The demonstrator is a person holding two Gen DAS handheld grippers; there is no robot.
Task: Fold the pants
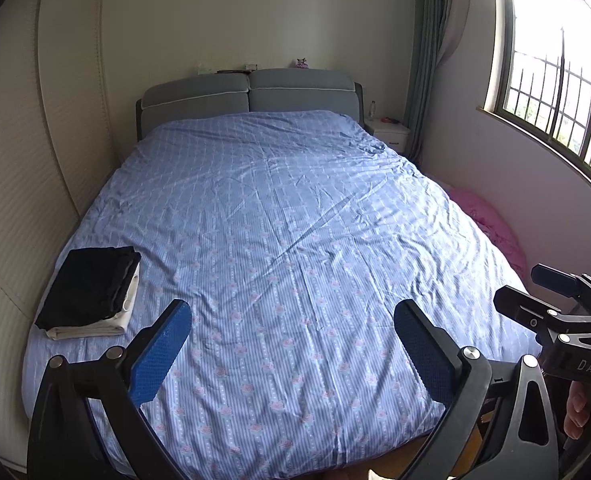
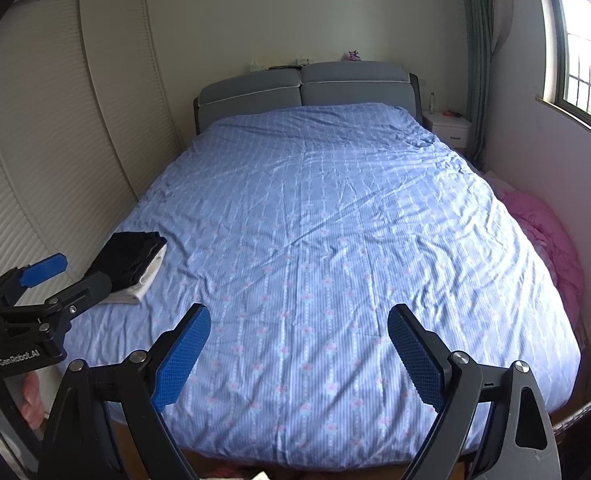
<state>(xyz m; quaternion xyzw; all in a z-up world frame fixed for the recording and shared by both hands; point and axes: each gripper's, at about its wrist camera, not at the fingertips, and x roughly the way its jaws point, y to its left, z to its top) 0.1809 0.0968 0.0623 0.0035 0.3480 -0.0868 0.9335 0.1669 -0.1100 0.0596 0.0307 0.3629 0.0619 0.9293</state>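
A stack of folded pants lies at the left edge of the bed: black folded pants on top of a cream folded piece. It also shows in the right wrist view. My left gripper is open and empty, held above the foot of the bed. My right gripper is open and empty, also above the foot of the bed. The left gripper also shows in the right wrist view, and the right gripper shows at the right of the left wrist view.
The blue patterned cover is spread over the whole bed. A grey headboard is at the far end. A louvred wardrobe runs along the left. A pink bundle lies between bed and right wall. A white nightstand stands by the curtain.
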